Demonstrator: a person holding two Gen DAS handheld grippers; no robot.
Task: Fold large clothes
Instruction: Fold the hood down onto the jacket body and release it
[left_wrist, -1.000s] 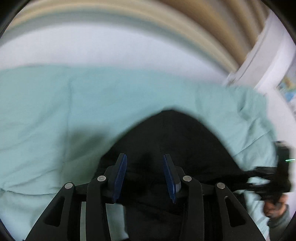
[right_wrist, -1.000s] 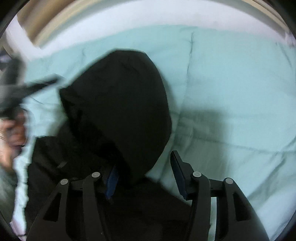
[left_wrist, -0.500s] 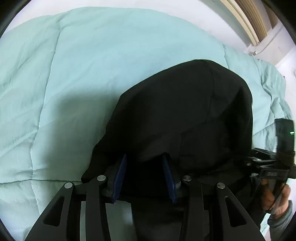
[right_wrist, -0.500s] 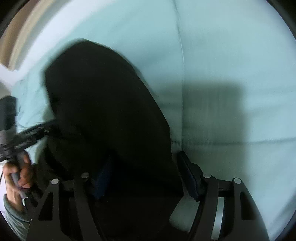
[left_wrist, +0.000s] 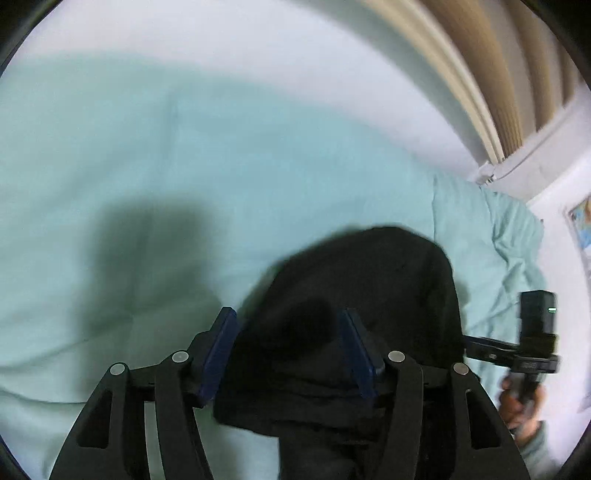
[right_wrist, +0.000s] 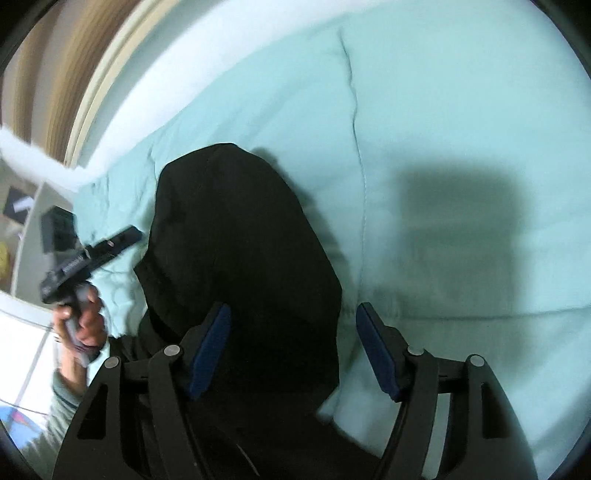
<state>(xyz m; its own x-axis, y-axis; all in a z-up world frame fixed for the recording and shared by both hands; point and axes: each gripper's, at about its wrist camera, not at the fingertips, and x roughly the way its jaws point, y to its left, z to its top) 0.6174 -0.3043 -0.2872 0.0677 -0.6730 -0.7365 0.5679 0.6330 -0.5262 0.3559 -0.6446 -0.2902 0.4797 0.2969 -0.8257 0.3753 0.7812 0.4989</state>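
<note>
The black hooded garment (left_wrist: 369, 295) was seen lying on the mint-green quilt (left_wrist: 184, 166) of the bed, its rounded hood end pointed away from both cameras. Half a second before, the cloth had filled much more of both views; now the tools had been drawn back and tilted up, and the curtain (left_wrist: 498, 74) by the bed's far edge had been brought back into the left view.

The left tool (left_wrist: 288, 354) was held spread, its blue pads (left_wrist: 218, 354) set apart with dark cloth lying between and below them; no pinch could be made out. The right tool (right_wrist: 291, 350) was likewise held wide, and here the change was plain: its right pad, half hidden by fabric a moment earlier, was now shown clear over bare quilt, while the left pad (right_wrist: 210, 350) was backed by black cloth. Whether any fabric was touched there could not be told.

From the right view, the left hand (right_wrist: 79, 314) was seen gripping its handle beside the garment's left edge.

It was judged that the hood had just been laid down and let go, so one fold was probably finished. A fresh grasp on the body or sleeves would be called for next.
</note>
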